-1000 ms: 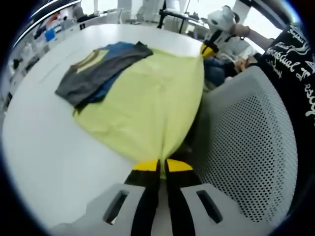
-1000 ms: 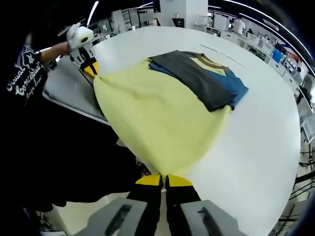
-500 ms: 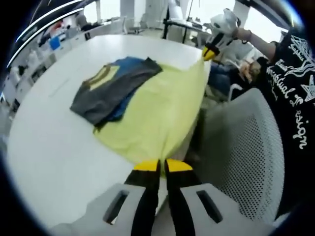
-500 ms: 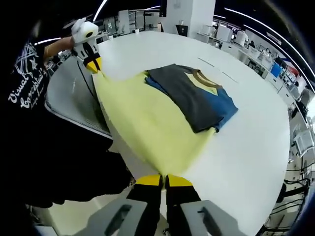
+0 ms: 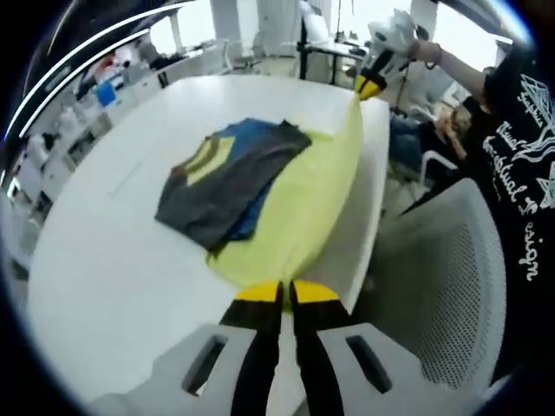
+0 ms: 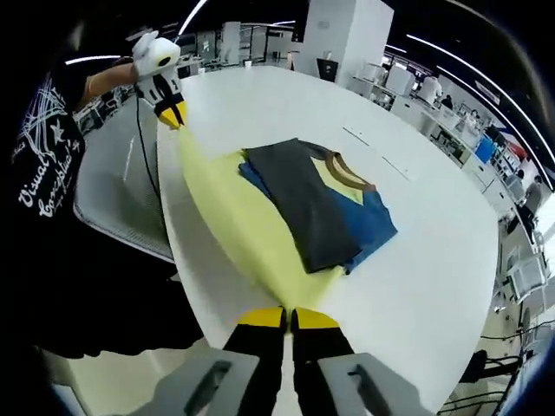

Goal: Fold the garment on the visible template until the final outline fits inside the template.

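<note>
Both grippers [image 5: 285, 293] [image 6: 287, 319] pinch the yellow cloth [image 5: 303, 208] taut; lift evenly and lay it flat over the folded garment [image 5: 230, 178]

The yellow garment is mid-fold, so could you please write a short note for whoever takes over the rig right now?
Left gripper: jaws shut on one corner of the yellow garment.
Right gripper: jaws shut on the other corner, near edge lifted off the white table.
A folded grey, blue and yellow garment lies on its far part.
Done: near edge raised.
Left: carry it over, lay flat, finish folding.
</note>
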Demonstrator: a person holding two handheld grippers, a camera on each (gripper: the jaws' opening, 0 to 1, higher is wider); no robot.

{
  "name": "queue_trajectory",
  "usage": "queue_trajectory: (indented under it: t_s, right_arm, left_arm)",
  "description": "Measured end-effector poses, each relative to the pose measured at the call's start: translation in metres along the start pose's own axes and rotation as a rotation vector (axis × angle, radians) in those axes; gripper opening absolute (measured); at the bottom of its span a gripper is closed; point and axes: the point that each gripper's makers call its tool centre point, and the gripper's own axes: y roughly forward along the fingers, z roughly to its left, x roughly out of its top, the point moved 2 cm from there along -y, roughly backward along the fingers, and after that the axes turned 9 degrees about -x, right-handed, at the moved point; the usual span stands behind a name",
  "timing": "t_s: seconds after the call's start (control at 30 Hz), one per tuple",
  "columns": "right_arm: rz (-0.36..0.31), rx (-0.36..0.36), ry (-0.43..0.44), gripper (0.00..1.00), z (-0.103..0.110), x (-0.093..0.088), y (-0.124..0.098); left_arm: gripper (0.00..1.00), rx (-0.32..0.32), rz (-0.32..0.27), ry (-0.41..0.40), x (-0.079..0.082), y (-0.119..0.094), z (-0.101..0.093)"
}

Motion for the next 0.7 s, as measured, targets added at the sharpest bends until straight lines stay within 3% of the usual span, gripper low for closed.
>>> queue_trajectory:
  t_s: [0.4, 0.7]
  right_arm:
    - [-0.019, -0.040, -0.027, 0.00, -0.028, 0.025, 0.006]
    - [-0.053, -0.086, -0.048, 0.00, -0.048, 0.050, 0.010]
  left_arm:
    - [0.01, 0.069, -0.047, 0.002, 0.026, -0.007, 0.040]
    - [0.01, 0.165, -0.089, -0.014, 0.046, -0.011, 0.073]
